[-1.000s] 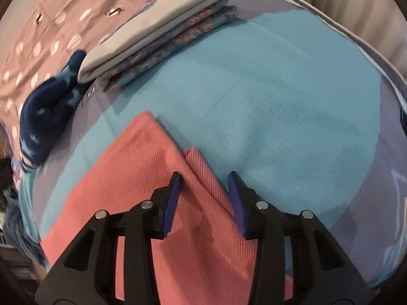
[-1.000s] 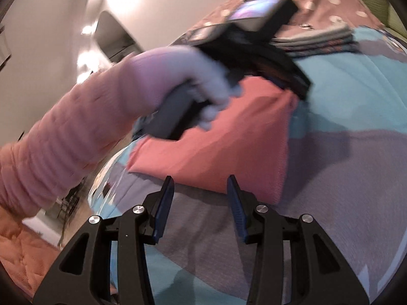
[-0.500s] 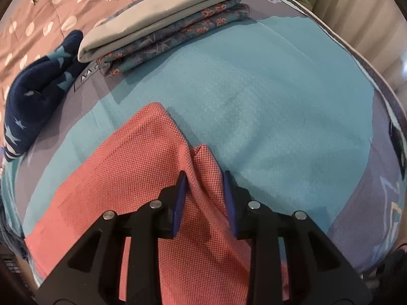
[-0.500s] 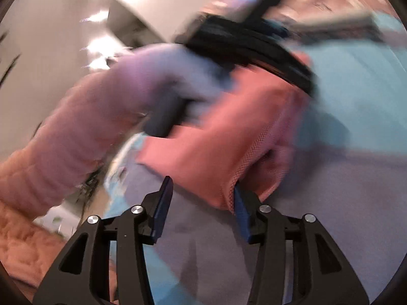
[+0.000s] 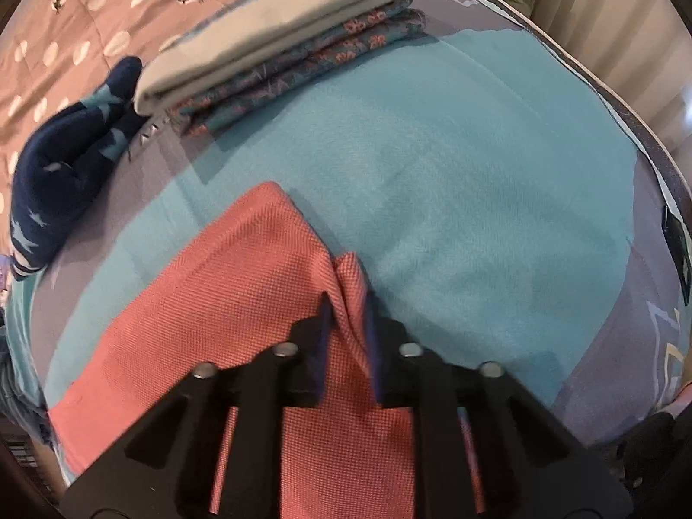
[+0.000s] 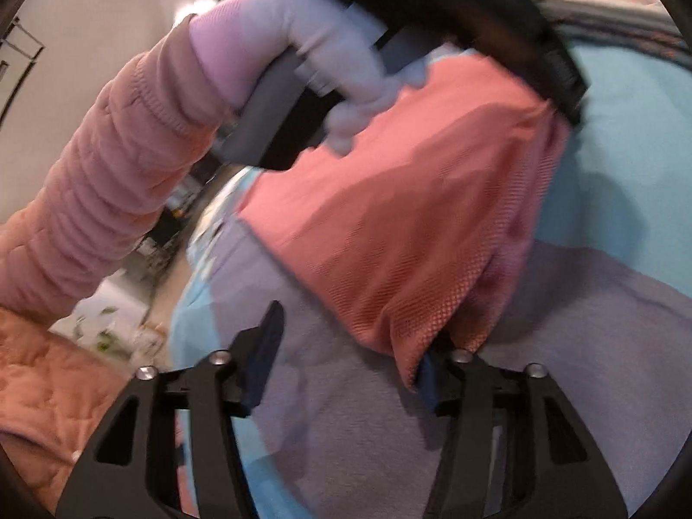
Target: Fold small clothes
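Observation:
A salmon-pink mesh garment (image 5: 225,294) lies on the teal and grey blanket (image 5: 454,164). My left gripper (image 5: 348,307) is shut on a raised fold at the garment's far right corner. In the right wrist view the same garment (image 6: 411,199) hangs lifted from the left gripper (image 6: 558,86), held by a gloved hand (image 6: 328,52). My right gripper (image 6: 350,346) is open at the garment's near lower corner, which drapes over its right finger (image 6: 428,376); the left finger is apart from the cloth.
A stack of folded clothes (image 5: 281,43), grey on top of patterned blue, lies at the far side. Dark blue star socks (image 5: 65,151) lie to its left. A polka-dot brown bedspread (image 5: 65,21) is behind. The blanket's edge (image 5: 640,129) runs along the right.
My left gripper closed on the pink garment's corner and raised it. My right gripper moved in to the garment's near corner, which now lies over its right finger.

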{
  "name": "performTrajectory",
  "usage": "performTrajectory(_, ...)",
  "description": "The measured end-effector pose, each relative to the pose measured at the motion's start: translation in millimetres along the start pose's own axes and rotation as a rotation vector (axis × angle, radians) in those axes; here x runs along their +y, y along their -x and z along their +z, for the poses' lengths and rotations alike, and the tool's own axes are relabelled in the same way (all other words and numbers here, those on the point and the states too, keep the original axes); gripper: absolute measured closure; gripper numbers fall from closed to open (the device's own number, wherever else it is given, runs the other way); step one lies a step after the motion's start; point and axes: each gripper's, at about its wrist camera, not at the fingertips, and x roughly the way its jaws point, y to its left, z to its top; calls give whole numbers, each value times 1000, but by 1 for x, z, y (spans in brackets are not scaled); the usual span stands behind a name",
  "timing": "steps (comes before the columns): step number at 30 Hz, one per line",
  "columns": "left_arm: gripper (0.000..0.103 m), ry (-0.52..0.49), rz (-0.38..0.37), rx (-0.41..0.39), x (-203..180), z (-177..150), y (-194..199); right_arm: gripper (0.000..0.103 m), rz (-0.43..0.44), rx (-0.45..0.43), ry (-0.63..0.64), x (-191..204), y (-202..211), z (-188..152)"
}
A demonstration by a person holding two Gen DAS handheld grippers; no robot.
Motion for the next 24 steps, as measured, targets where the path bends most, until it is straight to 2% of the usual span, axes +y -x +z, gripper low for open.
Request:
performTrajectory(2, 93, 21, -18, -11, 1, 2, 1, 54, 14, 52, 23, 2, 7, -2)
performTrajectory(4, 93, 45, -41, -25, 3, 3, -2, 54, -24, 87, -3, -9, 8, -10)
performTrajectory(6, 91, 58, -38, -51, 2, 4, -5, 54, 22, 32, -69, -20, 11, -15)
performTrajectory(8, 91, 59, -34, -72, -1, 5, -4, 57, 6, -2, -85, -20, 14, -16)
performTrajectory(11, 85, 69, -55, -113, -2, 2, 7, 57, -105, -55, -92, -3, 24, -24)
performTrajectory(13, 83, 63, -81, -197, -1, -2, 31, 57, -156, -101, -112, 2, 44, -36)
performTrajectory(14, 81, 58, -72, -227, -1, -4, 39, 57, -172, -128, -131, 6, 55, -41)
performTrajectory(15, 73, 50, -52, -261, -1, -8, 51, 57, -191, -155, -145, 6, 65, -42)
performTrajectory(17, 63, 37, -30, -337, 2, -21, 76, 57, -237, -225, -155, 19, 81, -51)
performTrajectory(18, 63, 34, -30, -359, 3, -27, 83, 57, -237, -252, -154, 8, 89, -52)
performTrajectory(20, 63, 38, -36, -365, 8, -42, 90, 57, -210, -303, -140, 17, 91, -46)
performTrajectory(22, 63, 38, -26, -328, 9, -62, 82, 57, -197, -325, -124, 28, 76, -39)
performTrajectory(24, 63, 28, 16, -262, 9, -86, 60, 58, -270, -289, -137, 29, 49, -32)
